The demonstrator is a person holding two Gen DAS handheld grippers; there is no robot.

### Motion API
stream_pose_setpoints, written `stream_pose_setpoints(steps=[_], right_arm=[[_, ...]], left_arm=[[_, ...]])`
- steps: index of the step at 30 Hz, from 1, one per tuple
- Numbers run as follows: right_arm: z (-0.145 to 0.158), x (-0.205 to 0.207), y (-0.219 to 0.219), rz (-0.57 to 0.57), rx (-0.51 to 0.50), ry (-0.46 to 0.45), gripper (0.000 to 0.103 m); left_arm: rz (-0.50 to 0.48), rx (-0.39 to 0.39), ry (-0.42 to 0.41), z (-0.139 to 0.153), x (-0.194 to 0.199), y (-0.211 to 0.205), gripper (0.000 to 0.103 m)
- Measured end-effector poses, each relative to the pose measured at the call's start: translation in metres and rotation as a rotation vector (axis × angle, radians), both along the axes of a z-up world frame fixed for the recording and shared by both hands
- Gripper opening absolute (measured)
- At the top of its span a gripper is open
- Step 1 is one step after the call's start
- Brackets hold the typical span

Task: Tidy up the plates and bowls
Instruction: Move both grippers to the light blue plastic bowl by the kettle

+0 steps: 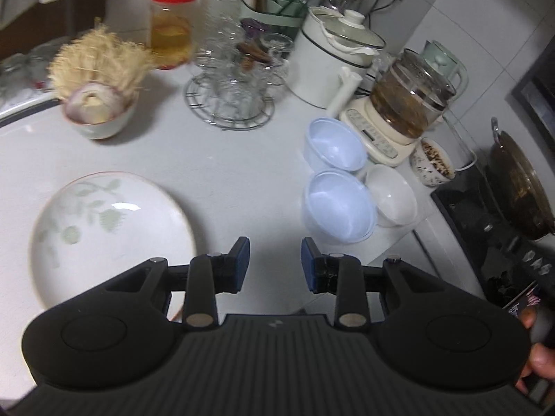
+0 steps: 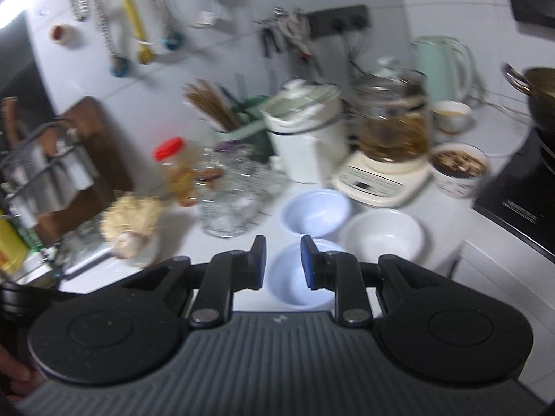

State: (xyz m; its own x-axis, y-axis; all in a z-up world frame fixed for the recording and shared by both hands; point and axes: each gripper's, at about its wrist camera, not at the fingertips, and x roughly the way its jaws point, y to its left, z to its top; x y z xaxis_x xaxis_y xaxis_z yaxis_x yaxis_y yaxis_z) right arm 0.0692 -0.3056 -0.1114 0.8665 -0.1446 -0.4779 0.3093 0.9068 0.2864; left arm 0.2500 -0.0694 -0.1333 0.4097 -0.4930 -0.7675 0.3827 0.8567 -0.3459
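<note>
A white plate with a green leaf print (image 1: pixel 107 232) lies on the white counter, left of my left gripper (image 1: pixel 275 264), which is open and empty above the counter. Two pale blue bowls (image 1: pixel 334 147) (image 1: pixel 338 204) and a white bowl (image 1: pixel 392 196) sit to its right. In the right wrist view my right gripper (image 2: pixel 283 262) is open and empty, hovering over the near blue bowl (image 2: pixel 295 274). The far blue bowl (image 2: pixel 316 210) and the white bowl (image 2: pixel 381 234) lie just beyond it.
A small bowl with garlic and straw fibre (image 1: pixel 99 104), a wire rack of glasses (image 1: pixel 230 83), a red-lidded jar (image 1: pixel 171 24), a white pot (image 1: pixel 329 59), a glass kettle on its base (image 1: pixel 406 104) and a patterned bowl (image 1: pixel 432 163) crowd the back. The stove with a wok (image 1: pixel 517 187) is right.
</note>
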Motion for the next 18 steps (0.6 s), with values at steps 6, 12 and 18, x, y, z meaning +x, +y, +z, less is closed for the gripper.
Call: stream_pose_setpoints(steps=[6, 12, 18], right_arm=[[-0.009, 0.016, -0.025, -0.071, 0.025, 0.061, 0.039], [-0.027, 0.034, -0.046, -0.112, 0.051, 0.128, 0.055], [-0.048, 0.041, -0.067, -0.166, 0.160, 0.170, 0.055]], left_arm=[[-0.034, -0.015, -0.018, 0.005, 0.033, -0.021, 0.036], [-0.062, -0.025, 0.028, -0.007, 0.068, -0.036, 0.037], [-0.123, 0.003, 0.065, -0.034, 0.090, -0.058, 0.045]])
